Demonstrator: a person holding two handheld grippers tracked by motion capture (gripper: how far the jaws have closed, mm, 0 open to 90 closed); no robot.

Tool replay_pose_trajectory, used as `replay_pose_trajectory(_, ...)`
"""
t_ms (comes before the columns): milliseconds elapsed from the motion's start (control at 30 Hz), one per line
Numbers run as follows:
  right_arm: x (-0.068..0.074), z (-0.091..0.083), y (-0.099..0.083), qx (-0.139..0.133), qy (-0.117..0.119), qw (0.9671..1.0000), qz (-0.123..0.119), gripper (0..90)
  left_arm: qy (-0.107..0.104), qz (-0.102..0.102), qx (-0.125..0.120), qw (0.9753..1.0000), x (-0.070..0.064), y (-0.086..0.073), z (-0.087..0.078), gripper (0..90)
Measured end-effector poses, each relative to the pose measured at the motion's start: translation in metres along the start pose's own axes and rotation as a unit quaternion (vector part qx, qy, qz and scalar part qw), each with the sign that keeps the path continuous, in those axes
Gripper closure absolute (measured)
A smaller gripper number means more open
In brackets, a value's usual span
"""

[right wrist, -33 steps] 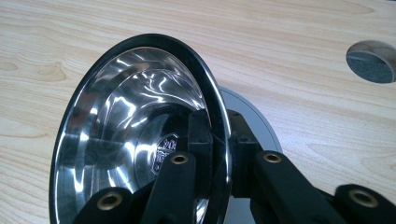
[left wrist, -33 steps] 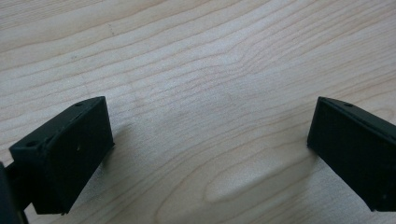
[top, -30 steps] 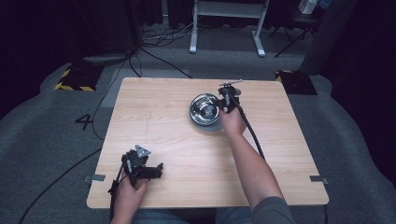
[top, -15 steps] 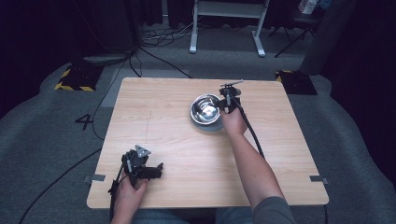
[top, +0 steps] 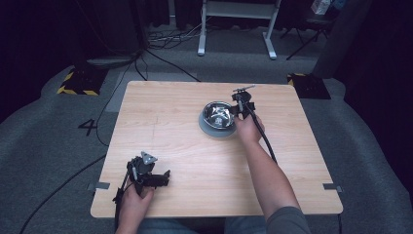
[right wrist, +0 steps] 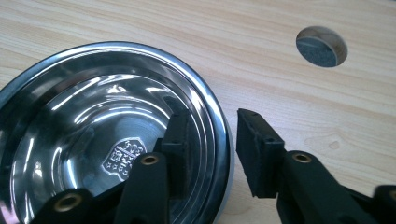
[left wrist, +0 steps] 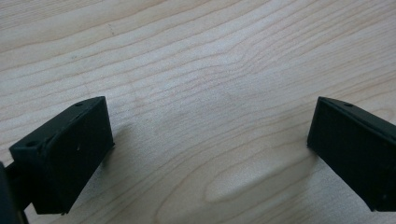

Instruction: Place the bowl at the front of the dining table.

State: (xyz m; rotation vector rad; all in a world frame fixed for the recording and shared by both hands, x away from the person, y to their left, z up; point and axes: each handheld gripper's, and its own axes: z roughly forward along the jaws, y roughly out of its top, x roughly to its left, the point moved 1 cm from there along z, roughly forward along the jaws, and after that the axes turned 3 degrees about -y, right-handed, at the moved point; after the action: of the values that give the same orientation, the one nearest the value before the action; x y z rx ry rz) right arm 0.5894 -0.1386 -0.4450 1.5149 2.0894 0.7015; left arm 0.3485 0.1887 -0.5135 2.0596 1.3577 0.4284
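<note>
Looking down from above, I see my right gripper [top: 237, 108] at the bowl [top: 217, 118], mid-table, and my left gripper [top: 155, 178] near the front-left corner. Left gripper view: jaws spread wide over bare table [left wrist: 196, 70]. Right gripper view: jaws straddle the bowl's [right wrist: 93, 121] rim, not yet clamped.

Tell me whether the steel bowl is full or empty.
Empty: the right gripper view shows the steel bowl with a bare shiny bottom bearing only a stamped mark.

Grey carpet floor [top: 58, 141], wooden table [top: 165, 122], white desk frame [top: 236, 22], dark surroundings
</note>
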Motion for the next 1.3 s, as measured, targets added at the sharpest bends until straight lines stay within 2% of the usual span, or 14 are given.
replay_pose_trajectory(433,-0.004,-0.027,0.007,-0.027,0.002,0.9996,-0.012,62.4,0.0,0.0,0.0,1.0,0.0,0.0,0.0,0.3)
replay_pose_trajectory(467,-0.005,-0.035,0.008,-0.033,0.005,0.9993,-0.016,61.9,0.0,0.0,0.0,1.0,0.0,0.0,0.0,0.3)
replay_pose_trajectory(633,-0.007,-0.052,0.008,-0.041,0.015,0.9988,-0.023,61.3,0.0,0.0,0.0,1.0,0.0,0.0,0.0,0.3)
replay_pose_trajectory(867,-0.014,-0.076,0.002,-0.046,0.032,0.9978,-0.034,60.5,0.0,0.0,0.0,1.0,0.0,0.0,0.0,0.3)
replay_pose_trajectory(1067,-0.022,-0.095,-0.004,-0.049,0.05,0.997,-0.032,60.2,0.0,0.0,0.0,1.0,0.0,0.0,0.0,0.3)
replay_pose_trajectory(1300,-0.024,-0.12,-0.016,-0.058,0.065,0.9949,-0.052,59.9,0.0,0.0,0.0,1.0,0.0,0.0,0.0,0.3)
